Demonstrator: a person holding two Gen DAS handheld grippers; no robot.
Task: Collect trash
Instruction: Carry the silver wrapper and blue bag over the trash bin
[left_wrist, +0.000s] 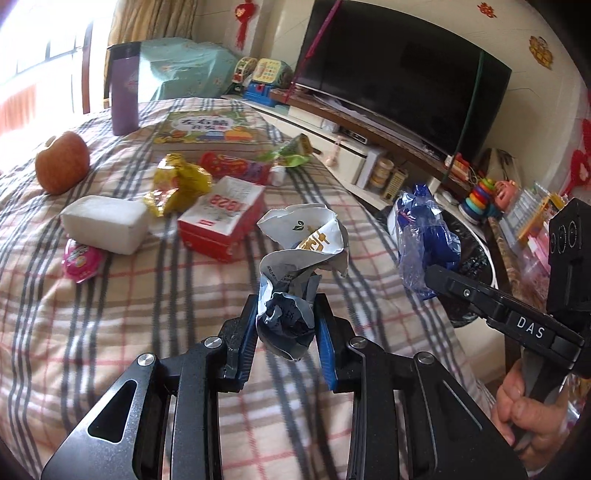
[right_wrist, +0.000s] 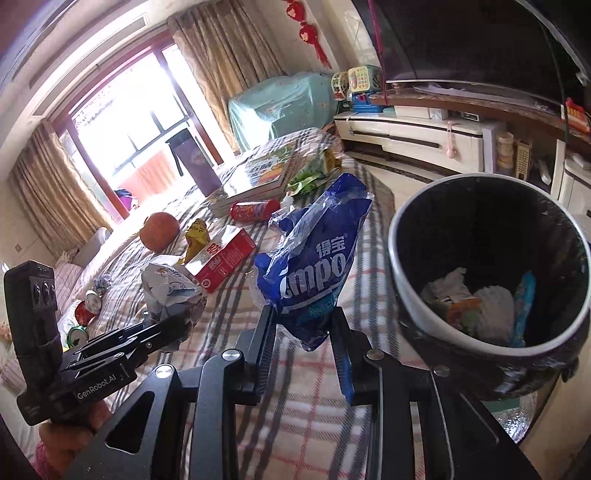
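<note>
My left gripper (left_wrist: 286, 328) is shut on a crumpled white paper wrapper (left_wrist: 303, 243) and holds it above the plaid bed cover (left_wrist: 110, 332). The wrapper also shows in the right wrist view (right_wrist: 170, 291). My right gripper (right_wrist: 303, 325) is shut on a blue plastic tissue bag (right_wrist: 314, 266), held up just left of a black trash bin (right_wrist: 402, 269) that has trash inside. The bag also shows in the left wrist view (left_wrist: 424, 236). On the bed lie a yellow wrapper (left_wrist: 177, 184), a red box (left_wrist: 221, 218), a pink wrapper (left_wrist: 79, 262) and a green wrapper (left_wrist: 291, 151).
An apple (left_wrist: 62, 166), a white tissue pack (left_wrist: 105, 223), a purple cup (left_wrist: 123, 88), a children's book (left_wrist: 210, 127) and a red tube (left_wrist: 236, 166) are on the bed. Two cans (right_wrist: 85, 314) lie at its left. A TV (left_wrist: 399, 74) and cabinet stand beyond.
</note>
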